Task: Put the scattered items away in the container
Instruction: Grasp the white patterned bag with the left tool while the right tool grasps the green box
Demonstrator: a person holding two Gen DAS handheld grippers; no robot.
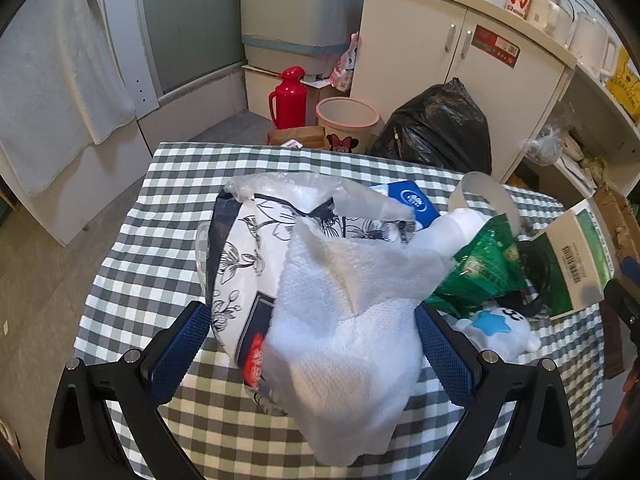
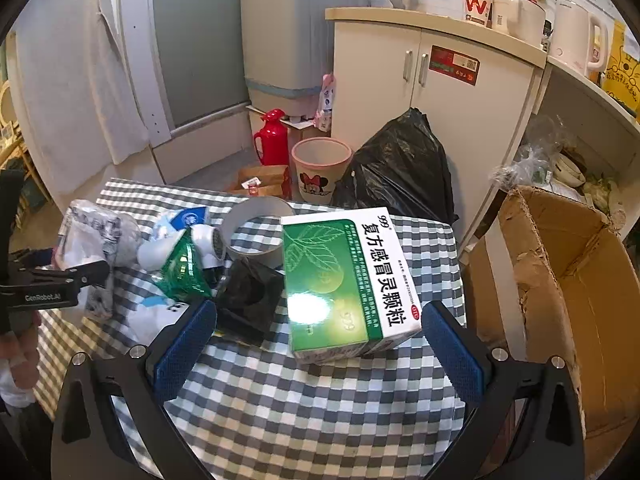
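Note:
My left gripper (image 1: pixel 311 310) stands open, its blue pads on either side of a floral tissue pack (image 1: pixel 240 264) with a white tissue (image 1: pixel 340 340) sticking out of it. My right gripper (image 2: pixel 318 310) is open too, with a green and white medicine box (image 2: pixel 344 280) lying on the table between and just ahead of its fingers. Between the two lie a grey tape roll (image 2: pixel 256 232), a green foil packet (image 2: pixel 184 268), a black object (image 2: pixel 248 296), a white bottle (image 2: pixel 160 252) and a white toy with a blue star (image 1: pixel 496 328). An open cardboard box (image 2: pixel 580 280) stands right of the table.
The checked tablecloth (image 2: pixel 304 408) covers a small table. Behind it on the floor are a black rubbish bag (image 2: pixel 396 172), a pink bin (image 2: pixel 320 168) and a red flask (image 2: pixel 272 140). A white cabinet (image 2: pixel 460 120) stands at the back right. A hand (image 2: pixel 20 344) holds the left gripper.

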